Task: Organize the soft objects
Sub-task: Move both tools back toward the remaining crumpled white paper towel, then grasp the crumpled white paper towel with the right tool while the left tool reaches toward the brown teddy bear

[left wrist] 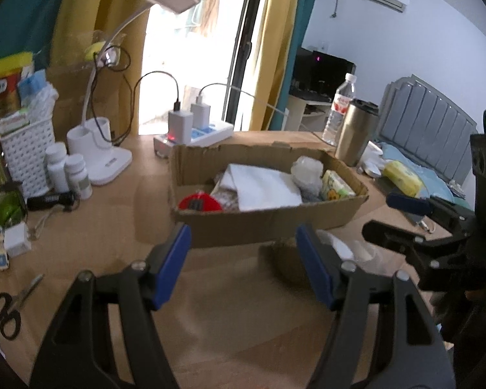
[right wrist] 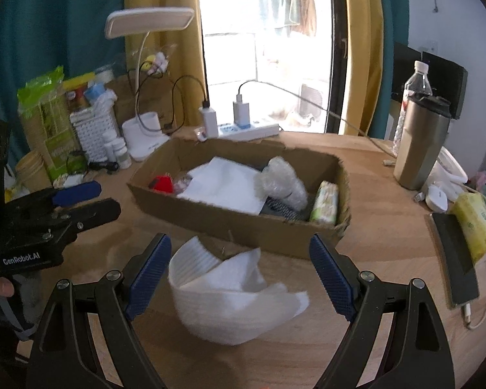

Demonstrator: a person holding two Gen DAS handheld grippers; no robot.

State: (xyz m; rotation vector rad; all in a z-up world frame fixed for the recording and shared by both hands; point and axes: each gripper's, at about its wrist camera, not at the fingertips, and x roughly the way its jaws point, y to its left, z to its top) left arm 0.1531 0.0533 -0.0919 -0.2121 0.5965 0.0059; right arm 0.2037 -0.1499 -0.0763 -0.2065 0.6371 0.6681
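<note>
Foam sheet (right wrist: 230,291) lay curled on the desk (right wrist: 382,246) just in front of the cardboard box (right wrist: 243,227), between the fingers of our right claw (right wrist: 239,275), which was spread wide and gripped nothing. Our left claw (left wrist: 243,265) was likewise open and empty, hovering over bare wood near the box's front wall, with the foam just off to its right.

We judged the next move to be closing on the foam and lifting it into the box. The sheet was thin, springy and loosely folded, so a pinch on one loose flap could have let the rest unroll and drag across the desk or catch on the box's torn front edge. The box sat close behind it, and a forward reach could have nudged it towards the power strip (right wrist: 249,128) at the back edge. The two claws were near each other, so they could also have knocked together.

Inside the box we counted one flat white sheet (right wrist: 223,188), one wad of bubble wrap (right wrist: 282,181), one tissue pack (right wrist: 324,201) and one red item (right wrist: 162,183). One foam sheet was outside it. A second, yellow tissue pack (right wrist: 476,223) lay near the desk's right edge. Towards the left edge we saw two pill bottles (left wrist: 68,171).
</note>
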